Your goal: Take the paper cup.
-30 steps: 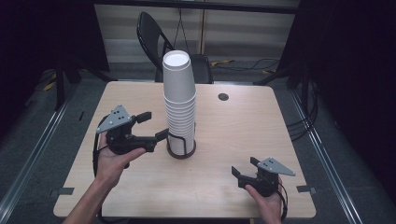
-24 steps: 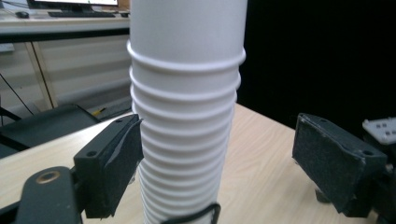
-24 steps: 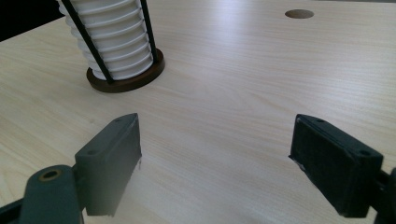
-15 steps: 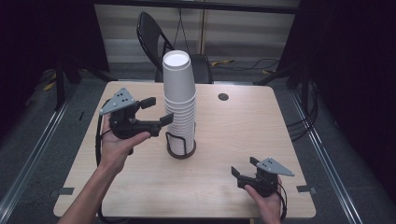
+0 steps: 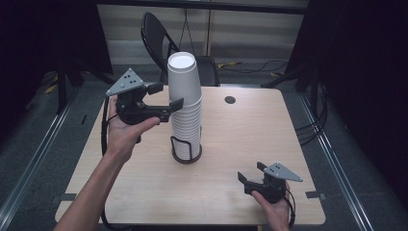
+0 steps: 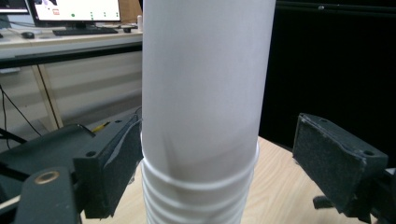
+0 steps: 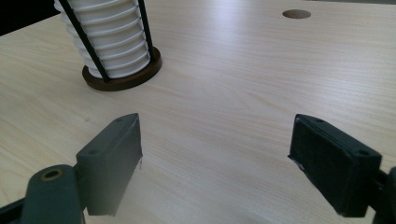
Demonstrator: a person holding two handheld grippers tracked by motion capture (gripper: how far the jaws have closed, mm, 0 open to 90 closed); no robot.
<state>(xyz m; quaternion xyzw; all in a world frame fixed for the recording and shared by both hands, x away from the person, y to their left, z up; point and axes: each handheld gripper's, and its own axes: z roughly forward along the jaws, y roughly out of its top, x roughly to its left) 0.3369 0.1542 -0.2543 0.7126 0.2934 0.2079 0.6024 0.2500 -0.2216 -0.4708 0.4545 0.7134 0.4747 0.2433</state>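
At the centre of the pale wooden worktop (image 5: 240,130), a tall stack of white paper cups (image 5: 185,106), upright in a dark wire holder (image 5: 186,153) with a round base. To the stack's left, high above the wood and level with the lower part of the top cup, the left claw (image 5: 167,96) in a hand, pointing across at the stack. Seen along the left claw (image 6: 201,154) itself: jaws either side of the top cup, one pad against the cup's wall, the other standing clear of it, so open, not clamped. Near the front right corner, well apart from the stack, the right claw (image 5: 251,172), low over the wood in the other hand, jaws spread wide with bare wood between them (image 7: 215,154). Beyond the stack, a round hole (image 5: 230,100) in the worktop; behind the far edge, a dark folding chair (image 5: 154,33).
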